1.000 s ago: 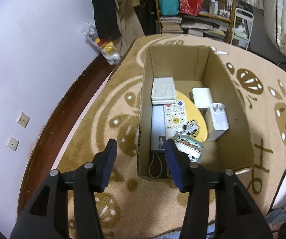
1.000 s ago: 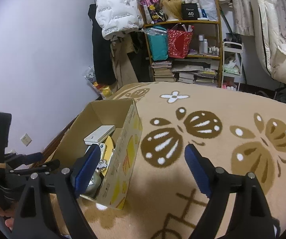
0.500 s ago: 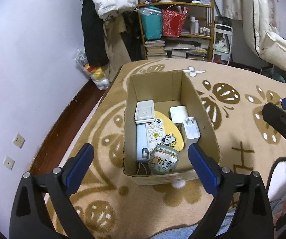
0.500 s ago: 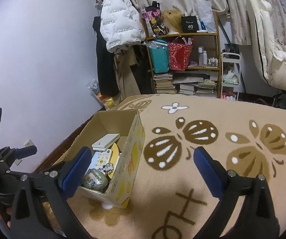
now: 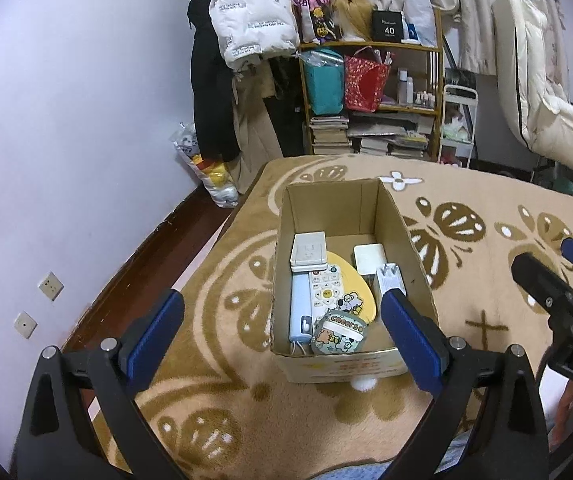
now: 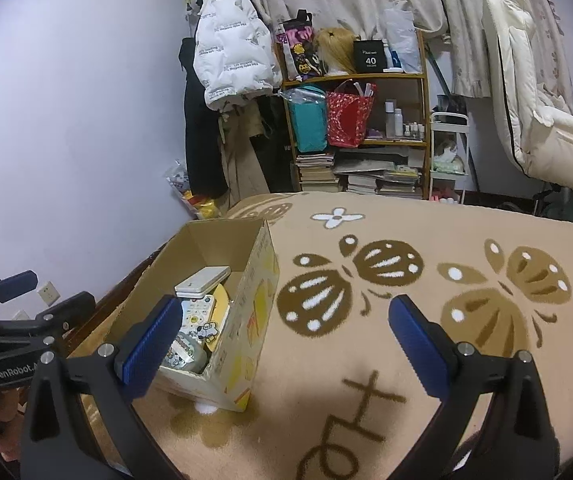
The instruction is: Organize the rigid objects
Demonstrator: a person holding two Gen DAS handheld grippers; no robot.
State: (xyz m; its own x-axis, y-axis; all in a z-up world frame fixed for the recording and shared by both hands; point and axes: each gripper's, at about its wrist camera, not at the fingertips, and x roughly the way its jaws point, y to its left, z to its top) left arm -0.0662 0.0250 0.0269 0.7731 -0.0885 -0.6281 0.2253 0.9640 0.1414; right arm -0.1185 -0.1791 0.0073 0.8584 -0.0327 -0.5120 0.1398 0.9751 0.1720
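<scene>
An open cardboard box (image 5: 328, 206) stands on the patterned rug. Inside lie a round "cheers" tin (image 5: 339, 335), a white remote (image 5: 326, 290), a light-blue handset (image 5: 300, 312), a white switch plate (image 5: 308, 250), a yellow dish (image 5: 356, 288) and a white plug adapter (image 5: 392, 280). My left gripper (image 5: 282, 300) hovers above the box's near end; its jaws are opening, with nothing between them. My right gripper (image 6: 284, 304) is open and empty over the rug, just right of the box (image 6: 258, 300).
A pale wall with sockets (image 5: 50, 285) runs along the left. A crowded shelf (image 5: 370, 92) with bags, books and hanging coats stands beyond the rug. A white padded chair (image 5: 542, 112) is at the far right. The rug (image 6: 426, 280) spreads wide to the box's right.
The left jaws have spread from narrow to wide, and the left gripper has drawn back and up from the box. The right jaws have widened a little. The box's contents have not moved.
</scene>
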